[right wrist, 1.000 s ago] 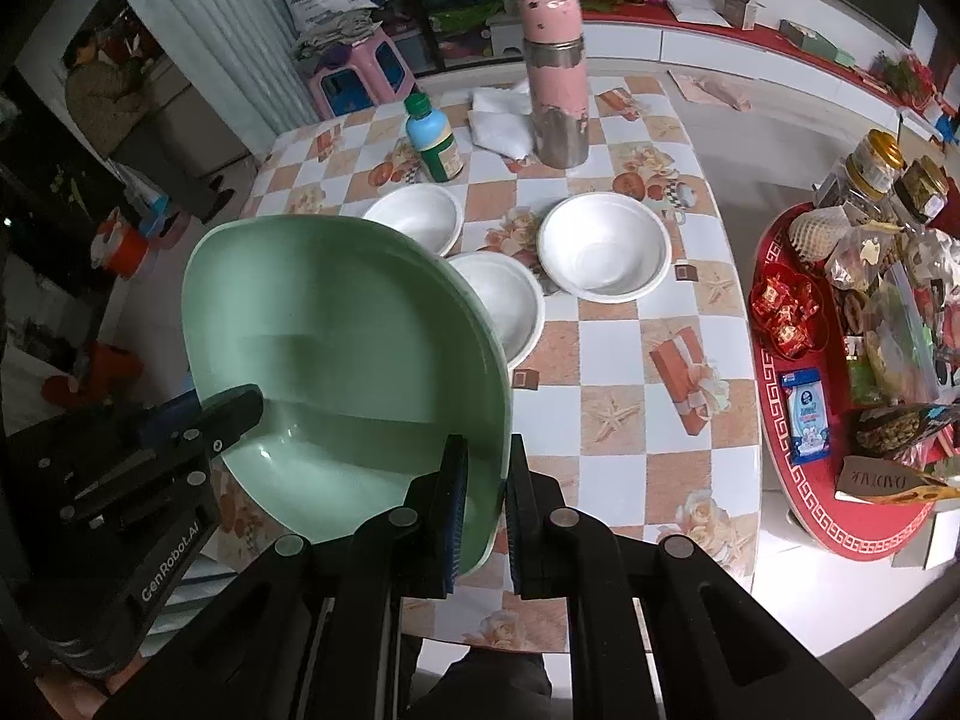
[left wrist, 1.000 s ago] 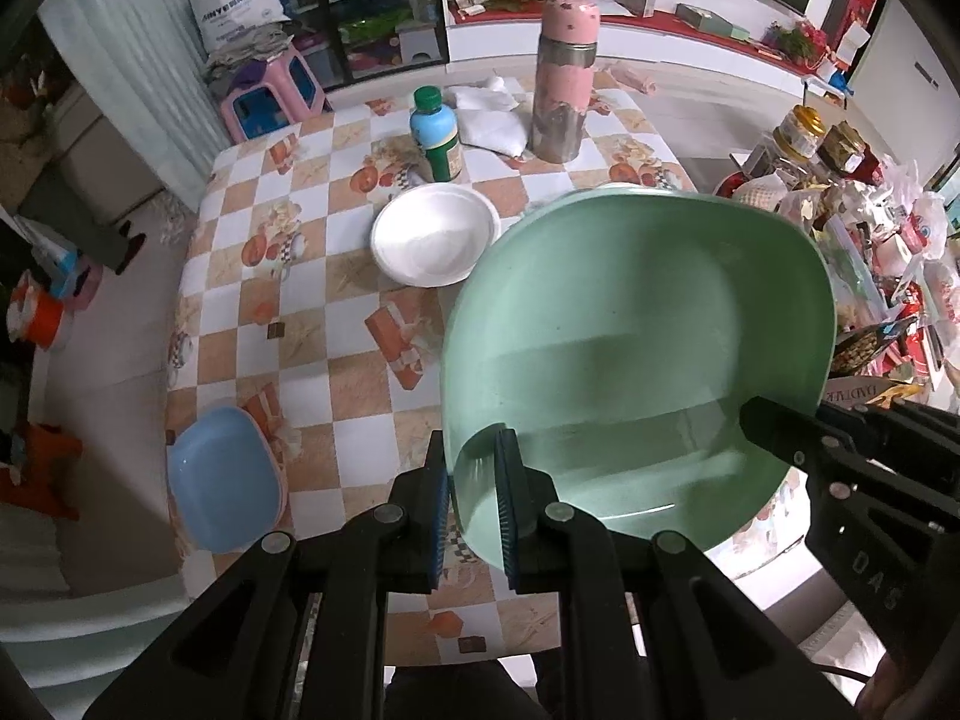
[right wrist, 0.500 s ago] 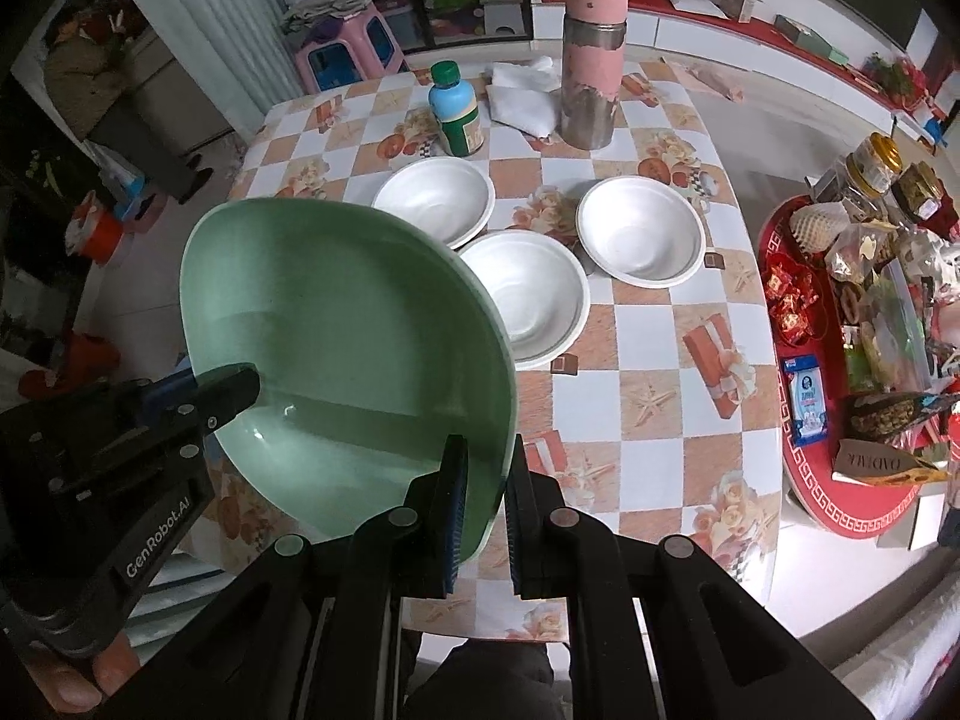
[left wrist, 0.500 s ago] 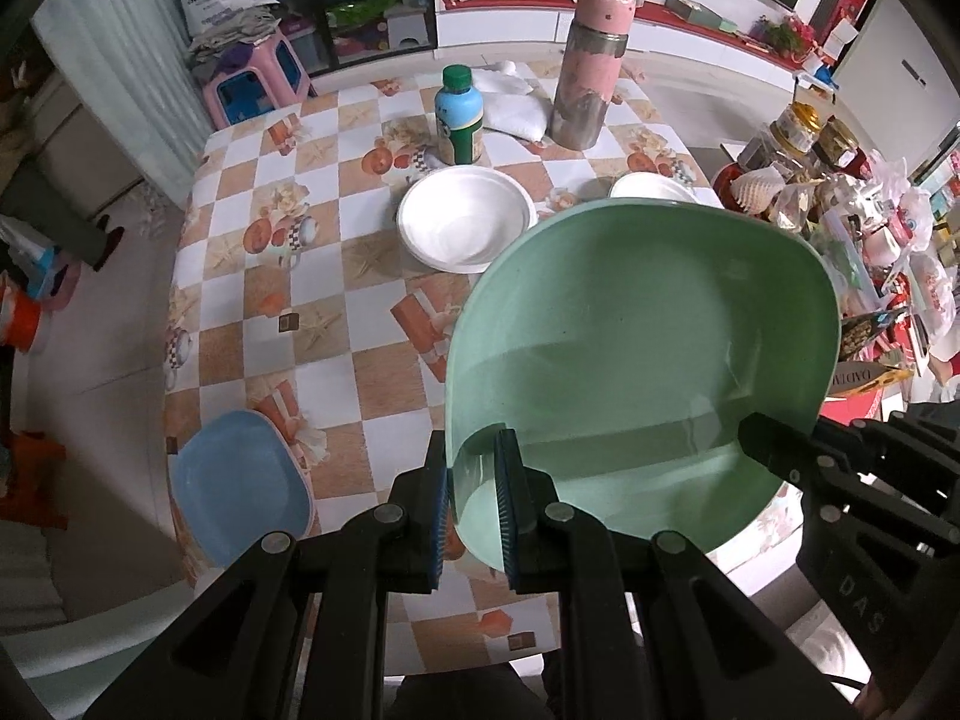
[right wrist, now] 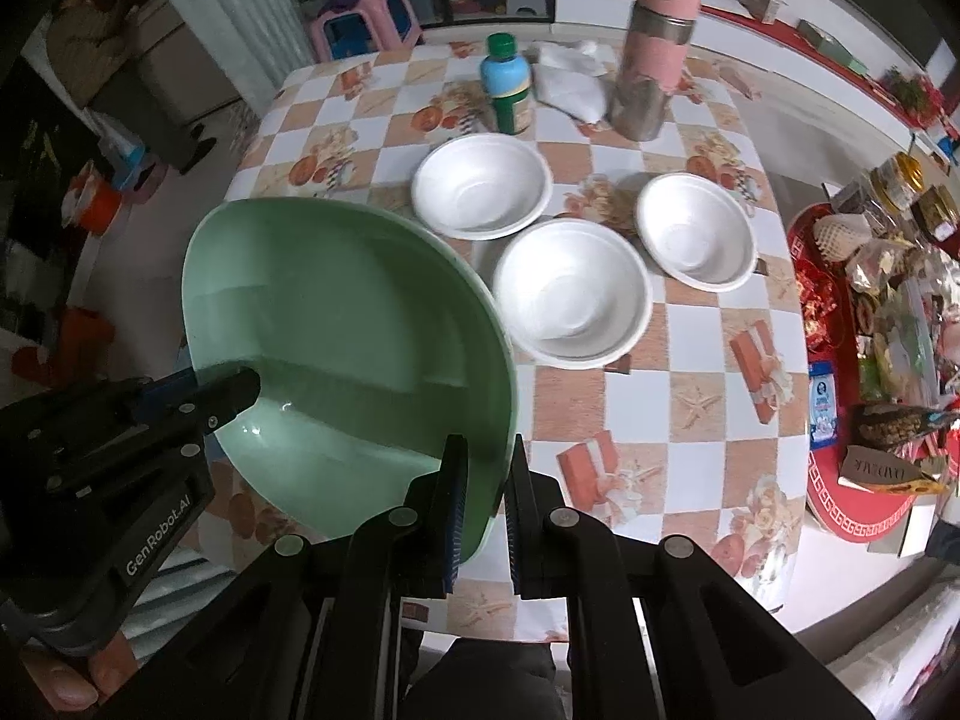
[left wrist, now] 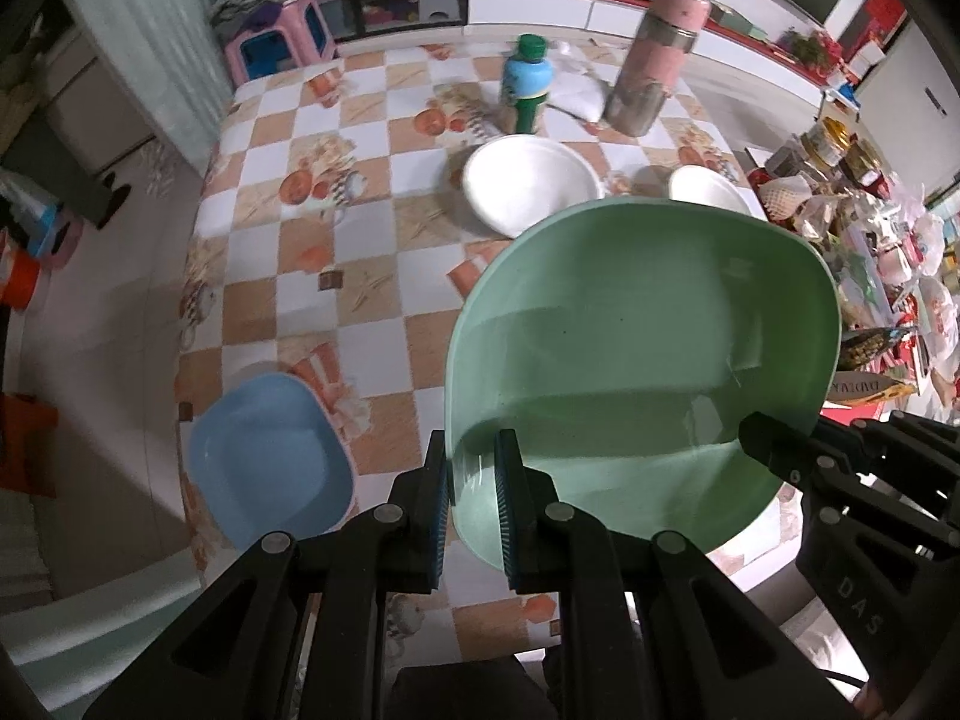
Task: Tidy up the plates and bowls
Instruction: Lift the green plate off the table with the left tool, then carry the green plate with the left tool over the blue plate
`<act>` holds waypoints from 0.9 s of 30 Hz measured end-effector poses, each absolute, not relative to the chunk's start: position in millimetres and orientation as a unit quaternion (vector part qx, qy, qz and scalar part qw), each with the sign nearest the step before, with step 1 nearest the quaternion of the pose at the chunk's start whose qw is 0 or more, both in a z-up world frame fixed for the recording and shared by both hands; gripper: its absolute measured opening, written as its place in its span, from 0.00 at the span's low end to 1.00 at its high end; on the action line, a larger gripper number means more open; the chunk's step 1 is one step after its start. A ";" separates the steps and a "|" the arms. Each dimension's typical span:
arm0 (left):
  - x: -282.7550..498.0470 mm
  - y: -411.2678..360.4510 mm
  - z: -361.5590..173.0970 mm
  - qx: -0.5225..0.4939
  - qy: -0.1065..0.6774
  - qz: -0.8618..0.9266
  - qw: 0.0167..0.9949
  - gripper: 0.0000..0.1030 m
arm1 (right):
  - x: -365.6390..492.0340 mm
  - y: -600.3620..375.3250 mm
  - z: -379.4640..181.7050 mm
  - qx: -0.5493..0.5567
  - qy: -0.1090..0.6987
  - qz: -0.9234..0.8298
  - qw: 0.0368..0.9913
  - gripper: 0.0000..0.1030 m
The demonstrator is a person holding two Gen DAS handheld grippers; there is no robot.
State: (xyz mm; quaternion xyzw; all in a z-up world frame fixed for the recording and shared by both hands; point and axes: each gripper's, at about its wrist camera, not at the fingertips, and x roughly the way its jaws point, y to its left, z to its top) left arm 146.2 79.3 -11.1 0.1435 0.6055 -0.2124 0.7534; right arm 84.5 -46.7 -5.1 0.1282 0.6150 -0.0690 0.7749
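Both my left tongs (left wrist: pixel 471 498) and right tongs (right wrist: pixel 485 501) are clamped on opposite rims of the squarish pale green plastic plate (left wrist: pixel 642 360), held above the checkered table (right wrist: pixel 690 372) at frame centre, so I should lower it level onto the squarish blue plastic plate (left wrist: pixel 270 456) at lower left.

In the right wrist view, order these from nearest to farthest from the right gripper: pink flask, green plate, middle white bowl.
1. green plate, pinched at its rim by the right gripper.
2. middle white bowl, just beyond.
3. pink flask, at the table's far end.

wrist views, steeply down, table (left wrist: pixel 372 324) shared
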 end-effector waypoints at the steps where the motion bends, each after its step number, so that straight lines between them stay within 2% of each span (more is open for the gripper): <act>1: 147.3 83.1 -12.4 0.141 0.608 -0.209 0.753 0.15 | 86.0 -43.2 -5.8 0.126 0.616 -0.067 0.774 0.13; 18: 160.1 163.7 -40.8 0.088 0.649 -0.135 0.744 0.15 | 120.3 28.1 -35.1 0.072 0.656 0.005 0.751 0.13; 27: 168.1 200.8 -39.3 0.064 0.649 -0.099 0.752 0.15 | 139.2 63.1 -36.0 0.042 0.655 0.043 0.753 0.13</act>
